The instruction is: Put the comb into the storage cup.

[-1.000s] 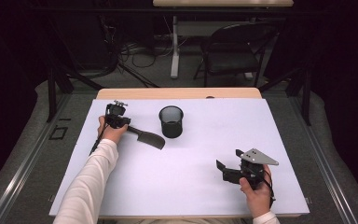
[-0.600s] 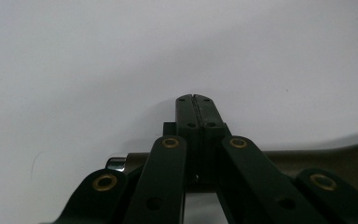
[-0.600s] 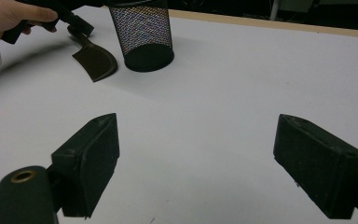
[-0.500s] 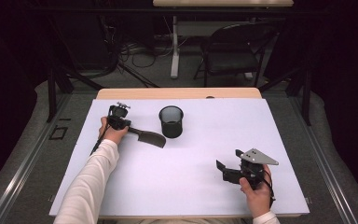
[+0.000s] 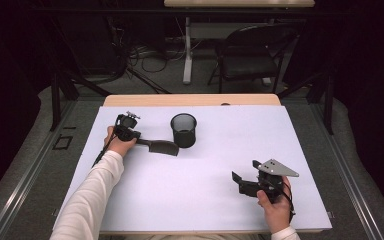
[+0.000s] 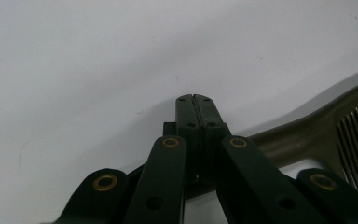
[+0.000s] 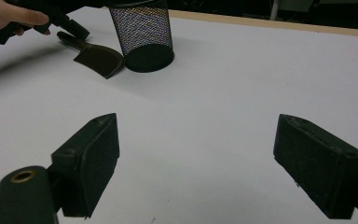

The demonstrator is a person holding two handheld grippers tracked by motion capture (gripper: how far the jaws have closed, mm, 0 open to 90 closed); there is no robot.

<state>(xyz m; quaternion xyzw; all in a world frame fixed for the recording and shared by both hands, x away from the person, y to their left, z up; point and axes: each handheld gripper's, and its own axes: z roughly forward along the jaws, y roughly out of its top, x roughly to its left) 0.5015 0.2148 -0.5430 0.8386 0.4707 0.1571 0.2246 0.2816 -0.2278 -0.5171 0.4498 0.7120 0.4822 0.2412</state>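
Jaws of the right gripper (image 5: 242,183) were held spread wide at the near right of the white table (image 5: 220,200), with nothing between them, as seen in the right gripper view where both pads (image 7: 93,154) stood well apart over bare surface. Farther off, at the left, the left gripper (image 5: 136,141) had just been closing and was now pressed together; in the left gripper view its pads (image 6: 196,114) met tip to tip. The handle of the dark comb (image 5: 159,146) appeared to be pinched lower down between them, though the contact itself was hidden by the linkage. A grasp could therefore be judged complete, with lifting likely next. The comb lay flat on the table, its toothed head pointing away from the left gripper toward the black mesh cup (image 5: 184,130), which stood upright just beyond and beside it.
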